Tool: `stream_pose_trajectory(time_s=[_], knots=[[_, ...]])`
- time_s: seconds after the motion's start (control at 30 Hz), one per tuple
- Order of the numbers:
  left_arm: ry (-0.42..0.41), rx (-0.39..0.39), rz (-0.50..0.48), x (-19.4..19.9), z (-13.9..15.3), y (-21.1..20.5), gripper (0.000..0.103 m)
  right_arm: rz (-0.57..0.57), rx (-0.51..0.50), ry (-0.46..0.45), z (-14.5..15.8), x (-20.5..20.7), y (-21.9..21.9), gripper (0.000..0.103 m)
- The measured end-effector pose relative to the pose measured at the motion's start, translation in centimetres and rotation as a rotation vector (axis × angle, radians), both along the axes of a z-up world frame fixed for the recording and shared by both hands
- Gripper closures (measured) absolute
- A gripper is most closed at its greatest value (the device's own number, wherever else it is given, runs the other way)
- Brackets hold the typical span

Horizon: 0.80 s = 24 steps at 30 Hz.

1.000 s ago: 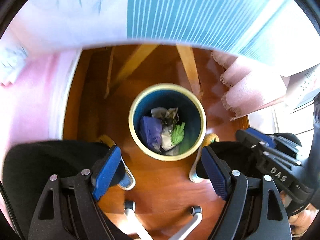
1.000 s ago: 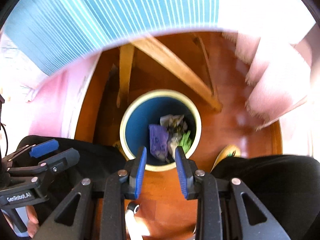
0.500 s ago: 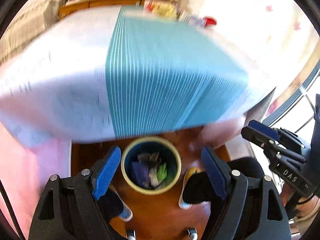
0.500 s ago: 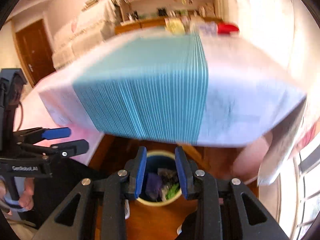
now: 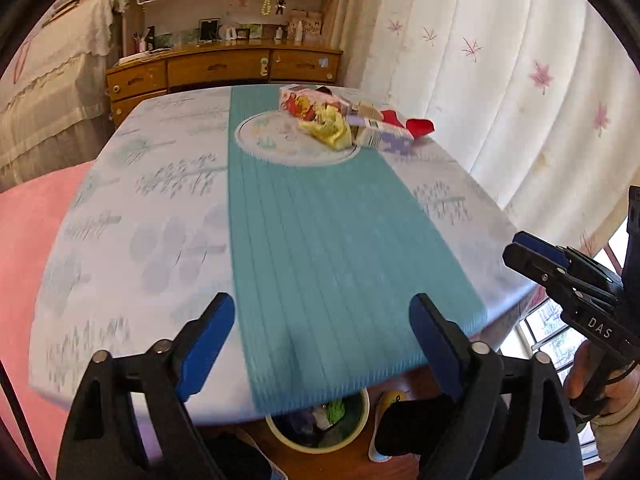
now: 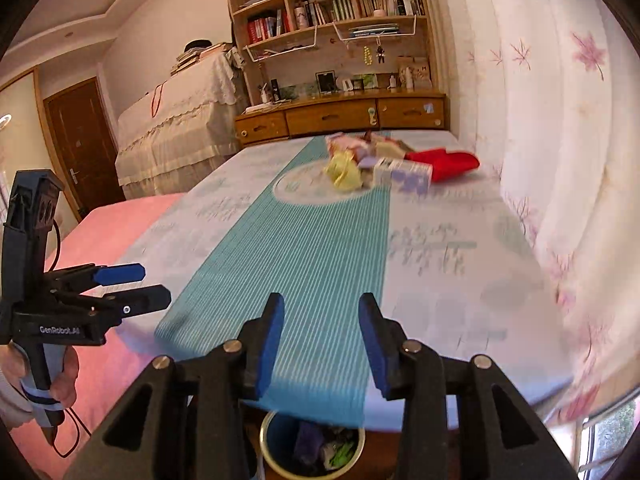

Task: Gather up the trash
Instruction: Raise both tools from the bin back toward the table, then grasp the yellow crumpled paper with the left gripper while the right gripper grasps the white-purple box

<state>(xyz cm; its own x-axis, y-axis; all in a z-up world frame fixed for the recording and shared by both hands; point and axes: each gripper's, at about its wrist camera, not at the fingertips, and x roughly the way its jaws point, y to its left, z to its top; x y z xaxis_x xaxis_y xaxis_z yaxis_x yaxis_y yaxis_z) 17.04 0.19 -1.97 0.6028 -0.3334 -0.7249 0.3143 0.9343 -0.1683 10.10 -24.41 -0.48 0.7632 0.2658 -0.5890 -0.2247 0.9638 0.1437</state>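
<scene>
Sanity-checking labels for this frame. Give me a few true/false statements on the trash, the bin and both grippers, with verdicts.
1. Trash lies on the table: a yellow wad, cartons, a red wrapper. True.
2. The bin stands on the tabletop. False: it is on the floor below the near table edge.
3. The bin is empty. False: it already holds scraps.
4. The left gripper holds nothing. True: jaws opening, empty.
5. The right gripper clamps the yellow wad. False: empty, jaws opening.
</scene>
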Motion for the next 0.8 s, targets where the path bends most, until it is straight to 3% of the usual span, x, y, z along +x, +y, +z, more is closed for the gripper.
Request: stream_pose_trajectory(time_s=[0.37,0.53,0.63,0.8], knots=[[0.055,0.013,-0.012,14.0,2.3,-6.1,0.014,-0.017,-0.004,0.043,2.0,13.2,-4.1,0.060],[0.129,-0.030,0.029,21.0,1.3,-8.1,0.014,0.040,-0.033,0.074,1.8,19.3,-5.0,0.056],[0.168,-0.036,0.065,24.3,0.3,-8.7,0.014,0.082,-0.065,0.098,1.1,22.9,-5.2,0.048],[0.181,-0.014,0.096,27.5,-0.9,-9.1,0.014,0.181,-0.083,0.178,-1.0,27.2,-5.3,0.042]])
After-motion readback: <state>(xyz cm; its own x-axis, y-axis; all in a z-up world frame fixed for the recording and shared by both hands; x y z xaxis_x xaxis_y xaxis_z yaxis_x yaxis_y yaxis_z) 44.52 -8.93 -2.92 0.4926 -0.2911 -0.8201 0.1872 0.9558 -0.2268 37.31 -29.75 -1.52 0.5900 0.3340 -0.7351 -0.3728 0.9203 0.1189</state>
